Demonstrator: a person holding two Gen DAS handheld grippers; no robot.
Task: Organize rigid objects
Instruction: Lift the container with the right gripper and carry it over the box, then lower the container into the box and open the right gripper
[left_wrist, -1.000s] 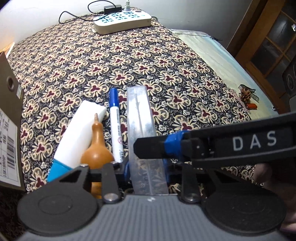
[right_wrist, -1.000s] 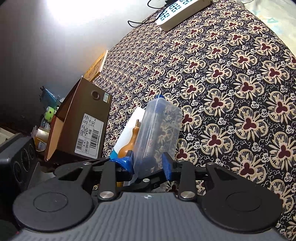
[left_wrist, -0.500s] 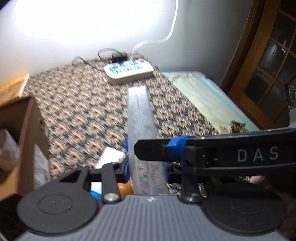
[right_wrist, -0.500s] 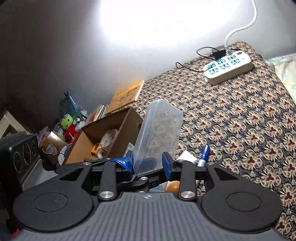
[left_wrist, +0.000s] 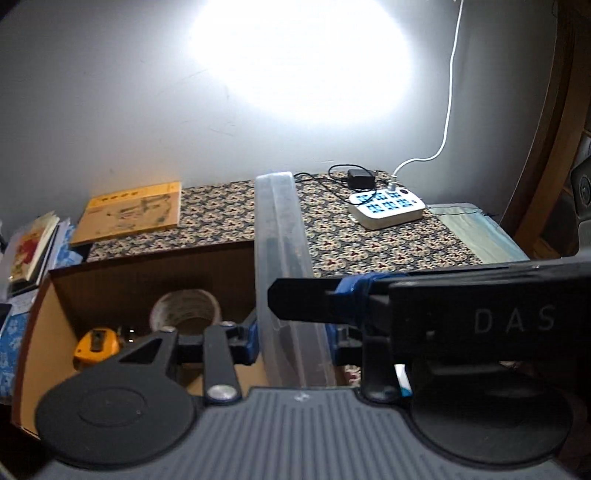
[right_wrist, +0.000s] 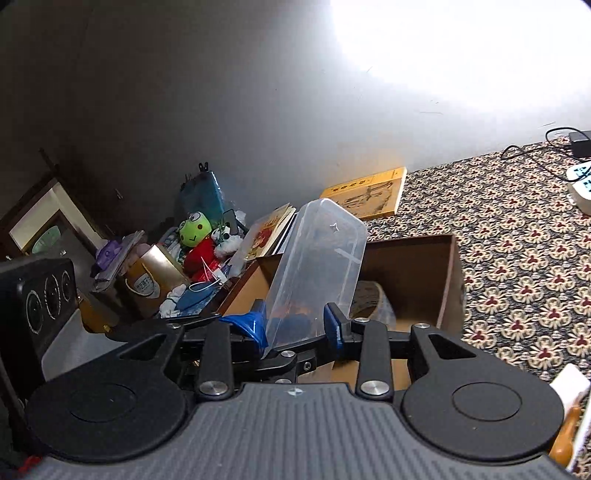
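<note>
Seen from the left wrist, the left gripper (left_wrist: 293, 338) pinches a clear plastic case (left_wrist: 282, 258) by its narrow edges, blue pads pressed to both sides. The case stands on edge and points away toward the wall. A finger of the right gripper (left_wrist: 317, 304) crosses in front of it from the right. Below and to the left sits an open cardboard box (left_wrist: 110, 269) holding a tape roll (left_wrist: 186, 314) and a yellow tape measure (left_wrist: 96, 345). Beyond it lie a patterned cloth (left_wrist: 369, 240), a yellow book (left_wrist: 131, 212) and a power strip (left_wrist: 386, 208).

Seen from the right wrist, the right gripper (right_wrist: 295, 326) also clamps the case (right_wrist: 317, 266), here by its broad faces near the lower end. The case tilts upward, held in the air above the box (right_wrist: 413, 266), not touching it. The tape roll (right_wrist: 369, 299) shows behind it. A heap of clutter with a green frog toy (right_wrist: 194, 229) lies to the left.

Judging by this, the step in hand is carrying the case over the box. Next, it likely needs lowering into the free floor space beside the roll, perhaps turned flatter to fit, before both grippers spread. One gripper may need to let go first, since their fingers cross.
</note>
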